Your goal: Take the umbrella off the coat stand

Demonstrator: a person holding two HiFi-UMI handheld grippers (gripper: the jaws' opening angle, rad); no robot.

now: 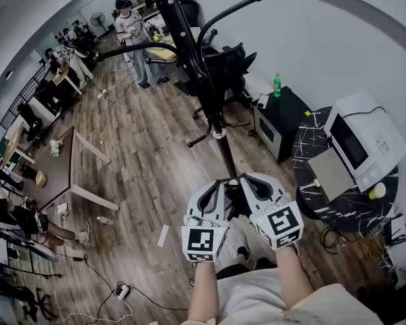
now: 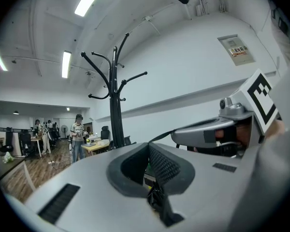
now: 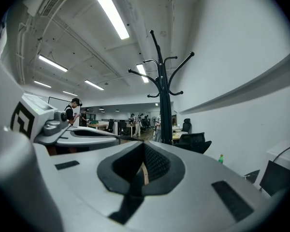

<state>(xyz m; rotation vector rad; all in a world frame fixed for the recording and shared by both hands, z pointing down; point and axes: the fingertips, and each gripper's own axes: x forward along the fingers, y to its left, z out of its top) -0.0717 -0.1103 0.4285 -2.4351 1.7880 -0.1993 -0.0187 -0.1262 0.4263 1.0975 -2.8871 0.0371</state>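
The black coat stand (image 1: 189, 42) rises ahead of me; its hooks look bare, and it also stands in the left gripper view (image 2: 116, 110) and the right gripper view (image 3: 163, 105). A slim black umbrella (image 1: 228, 160) points from between my hands toward the stand's foot. My left gripper (image 1: 221, 184) and right gripper (image 1: 247, 179) are side by side, level, both shut on it. Black umbrella fabric (image 2: 157, 199) shows in the shut left gripper (image 2: 147, 164). A black strip of the umbrella (image 3: 130, 199) also runs through the shut right gripper (image 3: 142, 166).
A black office chair (image 1: 231, 65) stands behind the coat stand. To the right are a black cabinet (image 1: 284, 124) with a green bottle (image 1: 277, 84) and a dark round table (image 1: 338, 208) bearing a white appliance (image 1: 365, 137). A wooden table (image 1: 59, 171) and a standing person (image 1: 130, 36) are to the left.
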